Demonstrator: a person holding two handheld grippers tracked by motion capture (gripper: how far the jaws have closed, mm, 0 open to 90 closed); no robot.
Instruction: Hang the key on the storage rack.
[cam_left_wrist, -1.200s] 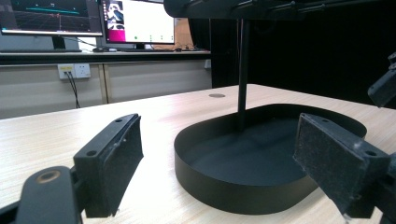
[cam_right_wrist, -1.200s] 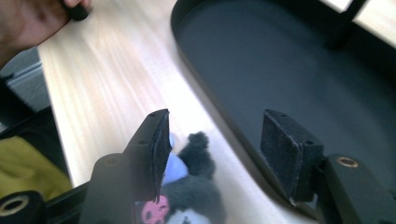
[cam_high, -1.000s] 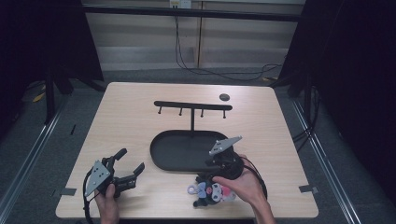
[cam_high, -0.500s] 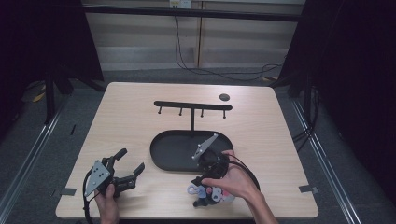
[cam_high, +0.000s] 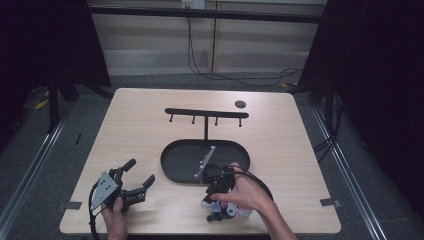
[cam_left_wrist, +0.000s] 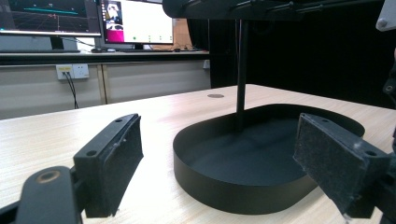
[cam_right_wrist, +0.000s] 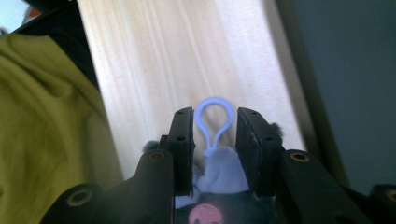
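Near the front edge of the pale wooden tabletop (cam_high: 150, 125), right of its middle, lies a small pale-blue plush toy with a light-blue plastic loop (cam_right_wrist: 214, 122) on top. The right gripper (cam_high: 216, 200) points down over it. Its jaws have just been closing and now stand on either side of the loop. There is a sliver of gap on each side, so the pads do not yet press on it. The toy's soft body bulges up between the jaws, with a pink smiley patch (cam_right_wrist: 205, 214) below.

Towards the front left corner, the left gripper (cam_high: 137, 176) rests low with its jaws spread wide and nothing between them. It faces the black oval metal tray (cam_left_wrist: 224, 179), from which a thin black post (cam_left_wrist: 241, 70) rises to a bar with hooks (cam_high: 206, 114) near the centre of the tabletop.
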